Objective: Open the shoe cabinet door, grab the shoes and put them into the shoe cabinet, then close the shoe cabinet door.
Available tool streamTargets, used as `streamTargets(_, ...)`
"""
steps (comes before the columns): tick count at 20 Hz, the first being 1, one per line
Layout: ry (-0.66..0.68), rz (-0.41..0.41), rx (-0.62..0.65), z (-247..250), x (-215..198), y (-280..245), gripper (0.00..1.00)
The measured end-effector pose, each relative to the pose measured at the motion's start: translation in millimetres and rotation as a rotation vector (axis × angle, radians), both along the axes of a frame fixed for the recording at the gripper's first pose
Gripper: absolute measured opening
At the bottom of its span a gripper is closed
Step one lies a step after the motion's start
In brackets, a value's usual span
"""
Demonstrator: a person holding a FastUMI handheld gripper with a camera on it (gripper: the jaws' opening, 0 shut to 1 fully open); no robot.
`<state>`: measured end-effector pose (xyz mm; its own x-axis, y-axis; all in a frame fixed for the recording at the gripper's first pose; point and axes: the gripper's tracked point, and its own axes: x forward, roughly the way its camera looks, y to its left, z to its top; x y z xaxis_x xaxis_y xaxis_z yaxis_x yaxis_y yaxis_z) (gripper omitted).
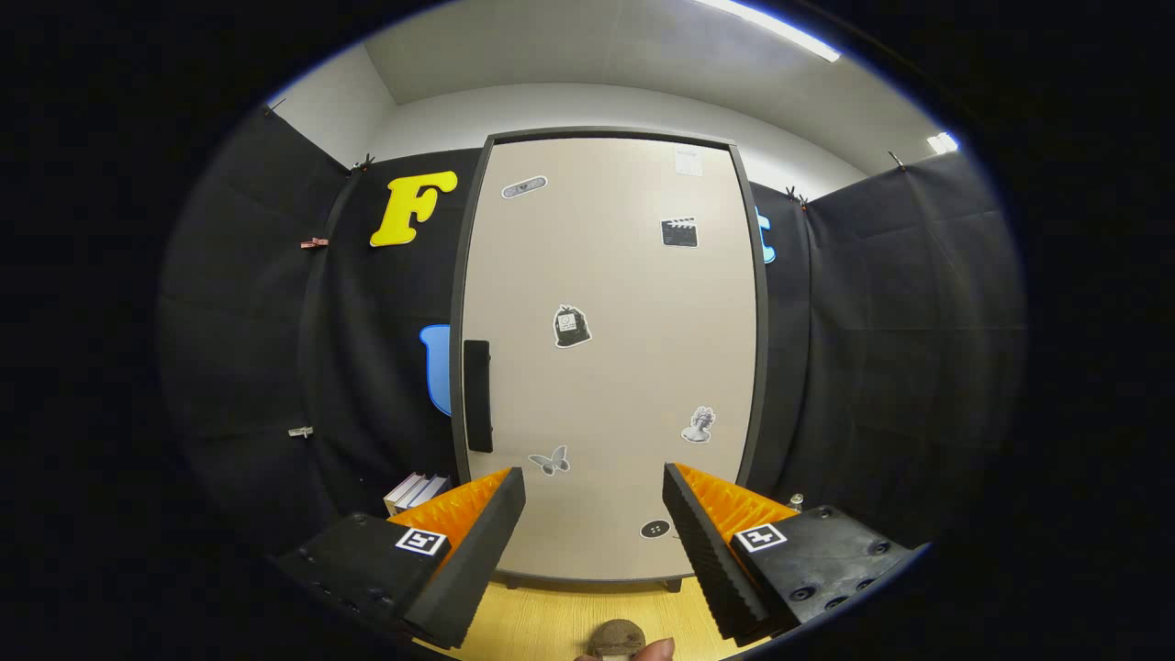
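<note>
- Gripper view shows my gripper (pixel 594 487) with its two fingers spread wide and nothing between them.
- Straight ahead, beyond the fingers, stands the shoe cabinet (pixel 610 358), and its door is shut.
- The dark handle (pixel 477 395) sits on the door's left side.
- Small stickers (pixel 571 327) dot the door.
- The cabinet stands on a wooden floor (pixel 551 620).

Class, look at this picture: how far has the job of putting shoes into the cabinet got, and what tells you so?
Nothing looks done yet. The cabinet door is shut, its dark handle untouched on the left edge. In hand: the gripper faces the door with its fingers open and nothing between them, short of the handle. Left: open the door, fetch the shoes, put them inside, close the door.
</note>
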<state>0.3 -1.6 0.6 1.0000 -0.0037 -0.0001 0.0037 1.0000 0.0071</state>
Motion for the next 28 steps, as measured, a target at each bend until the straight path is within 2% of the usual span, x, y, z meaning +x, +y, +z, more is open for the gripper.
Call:
streamTargets(6, -0.002, 0.004, 0.005, 0.6, 2.8, 2.6, 0.98)
streamTargets(12, 0.005, 0.072, 0.067, 10.9, 22.4, 34.9, 0.98)
streamTargets(16, -0.01, 0.108, 0.057, 23.9, 60.8, 72.6, 0.98)
streamTargets(20, 0.02, 0.141, 0.083, 14.3, 98.2, 107.7, 0.98)
streamTargets(27, 0.043, 0.104, 0.06, -3.3, 161.3, 126.2, 0.98)
streamTargets(28, 0.039, 0.095, 0.058, -1.1, 165.3, 125.3, 0.95)
